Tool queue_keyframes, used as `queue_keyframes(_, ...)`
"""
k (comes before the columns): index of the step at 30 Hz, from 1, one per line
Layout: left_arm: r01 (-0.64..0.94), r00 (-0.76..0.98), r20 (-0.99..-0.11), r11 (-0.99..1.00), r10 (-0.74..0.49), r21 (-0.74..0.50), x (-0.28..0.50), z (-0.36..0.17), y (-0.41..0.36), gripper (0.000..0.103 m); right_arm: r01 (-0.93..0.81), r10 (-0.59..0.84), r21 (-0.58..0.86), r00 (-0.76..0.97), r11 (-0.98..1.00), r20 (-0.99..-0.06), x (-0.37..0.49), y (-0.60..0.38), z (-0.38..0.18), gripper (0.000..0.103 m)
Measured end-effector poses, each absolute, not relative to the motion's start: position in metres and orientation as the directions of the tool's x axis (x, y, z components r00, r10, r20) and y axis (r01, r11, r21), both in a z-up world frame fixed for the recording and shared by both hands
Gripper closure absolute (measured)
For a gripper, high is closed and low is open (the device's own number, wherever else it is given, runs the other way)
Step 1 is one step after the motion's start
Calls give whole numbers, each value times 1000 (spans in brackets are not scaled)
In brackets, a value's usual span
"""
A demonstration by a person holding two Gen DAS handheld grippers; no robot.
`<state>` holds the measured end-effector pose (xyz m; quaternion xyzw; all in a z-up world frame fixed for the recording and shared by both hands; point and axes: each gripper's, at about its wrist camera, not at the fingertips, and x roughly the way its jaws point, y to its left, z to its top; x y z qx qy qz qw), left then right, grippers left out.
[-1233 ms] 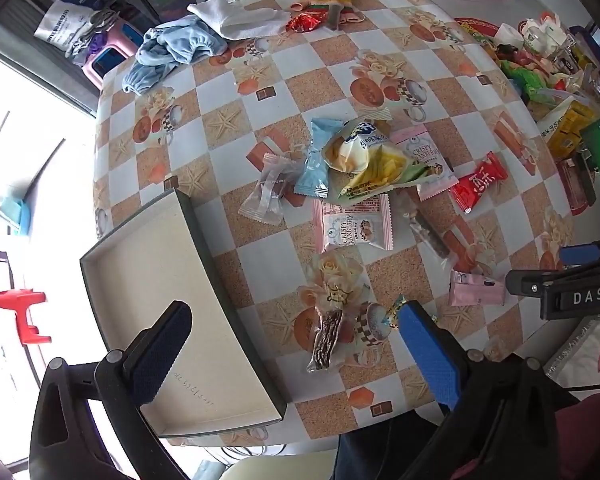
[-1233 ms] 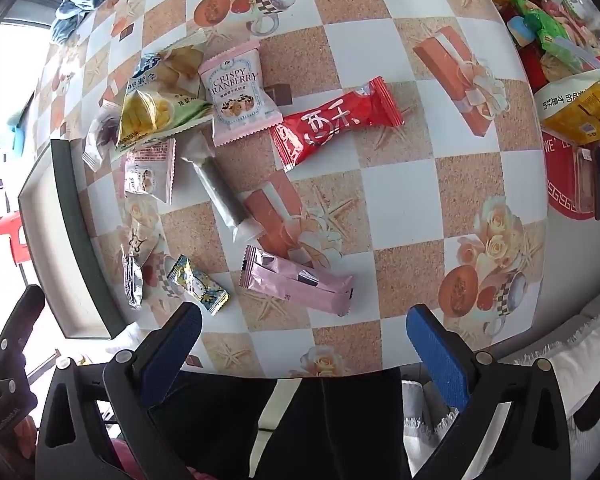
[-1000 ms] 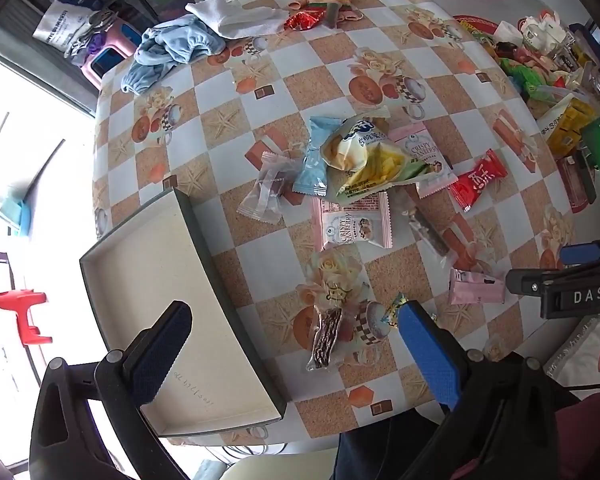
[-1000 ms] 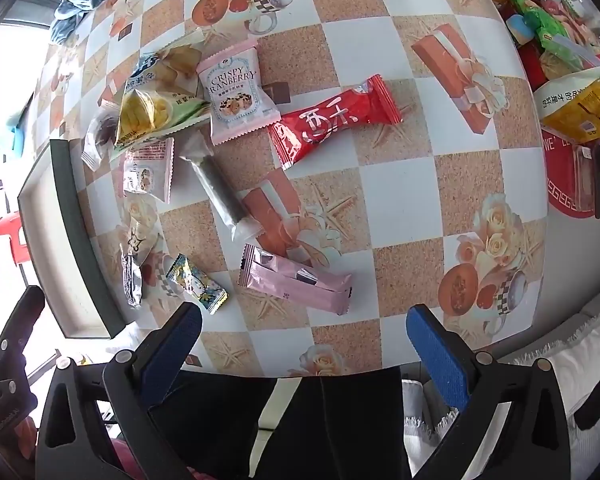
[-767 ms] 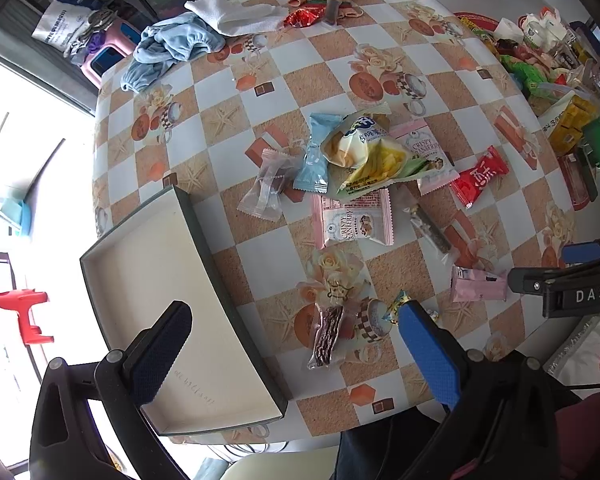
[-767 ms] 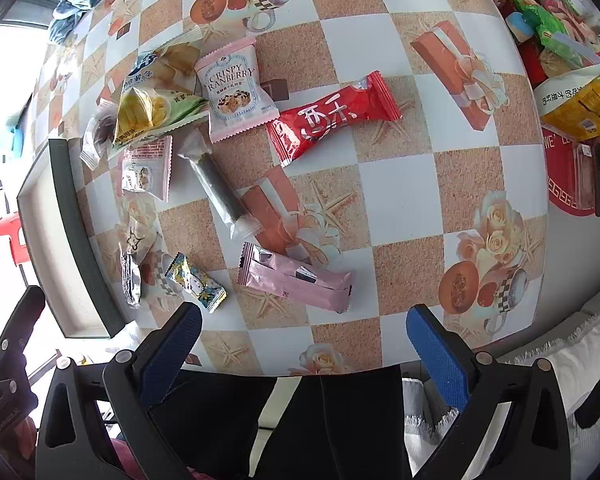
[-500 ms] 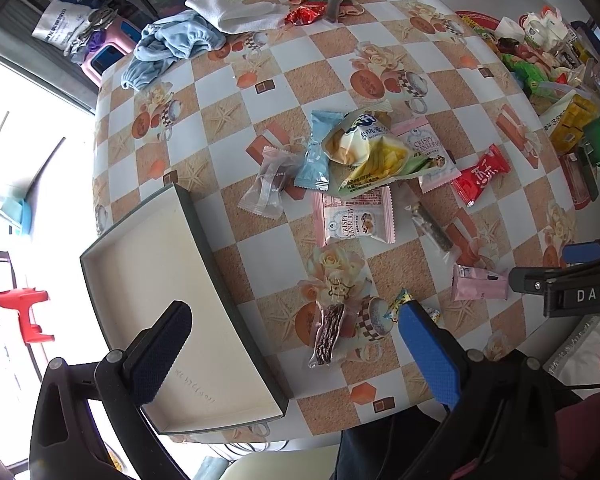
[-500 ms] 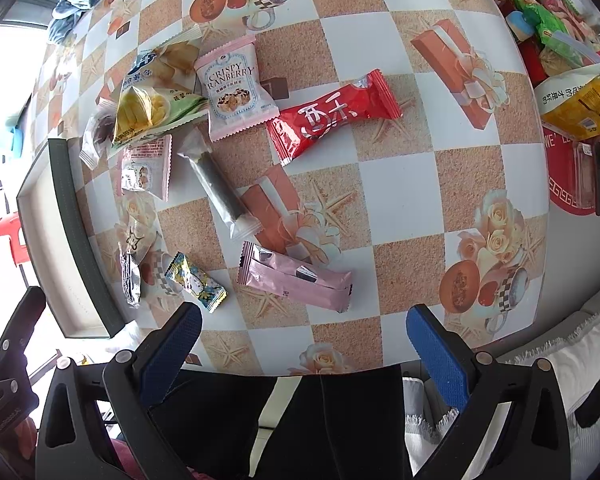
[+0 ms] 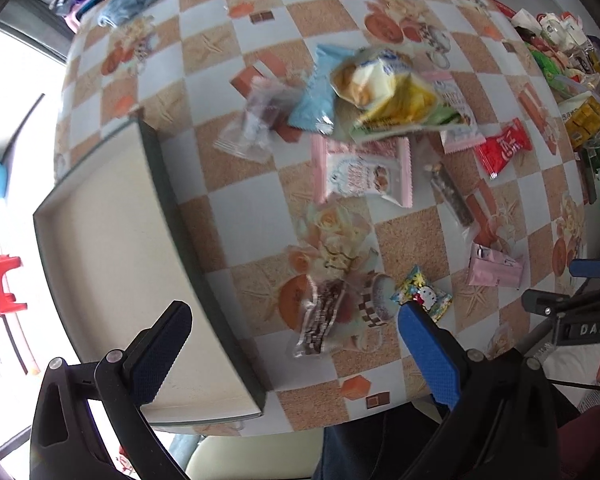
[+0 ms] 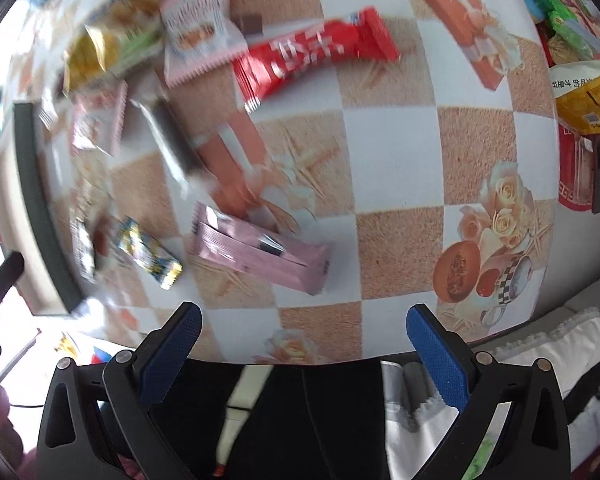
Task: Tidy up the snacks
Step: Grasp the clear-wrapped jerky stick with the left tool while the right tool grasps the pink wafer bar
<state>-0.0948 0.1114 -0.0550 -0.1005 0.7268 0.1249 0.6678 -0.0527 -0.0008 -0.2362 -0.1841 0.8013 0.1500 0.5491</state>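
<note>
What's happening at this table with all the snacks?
A person holds a two-finger gripper in each hand above a table strewn with wrapped snacks. The left gripper hangs open near a clear-wrapped chocolate bar, beside a bare tray. The right gripper hangs open near a pink packet. Nothing is picked up yet.

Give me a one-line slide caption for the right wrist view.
Open right tongs hover empty above a pink wafer packet on the checkered tablecloth, snacks scattered beyond.
</note>
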Motion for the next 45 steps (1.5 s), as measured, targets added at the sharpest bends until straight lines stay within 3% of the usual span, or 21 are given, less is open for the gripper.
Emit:
queue_keyframes(3, -297, -112, -994, 954, 14, 46, -92, -78, 102, 0, -561, -201, -4, -290, 828, -936, -66, 4, -247, 0)
queue_keyframes(6, -259, -139, -989, 963, 41, 76, -90, -104, 93, 0, -652, -326, -133, -184, 746, -927, -71, 15, -259, 0)
queue_keyframes(16, -316, -181, -983, 946, 15, 72, -100, -156, 106, 0, -818, -385, -195, -35, 542, -922, -91, 89, -282, 0)
queue_keyframes(25, -358, -130, -991, 934, -38, 11, -93, -166, 117, 0, -738, -274, -98, -121, 668, -954, -46, 156, -264, 0)
queue_keyframes(38, -300, -3, -1000, 954, 24, 24, -112, -178, 76, 0, -709, -247, -75, -143, 701, -958, -13, 281, -210, 0)
queue_keyframes(45, -295, -103, -995, 955, -4, 27, -104, -192, 62, 0, -676, -250, -71, -172, 734, -953, 4, 330, -177, 4)
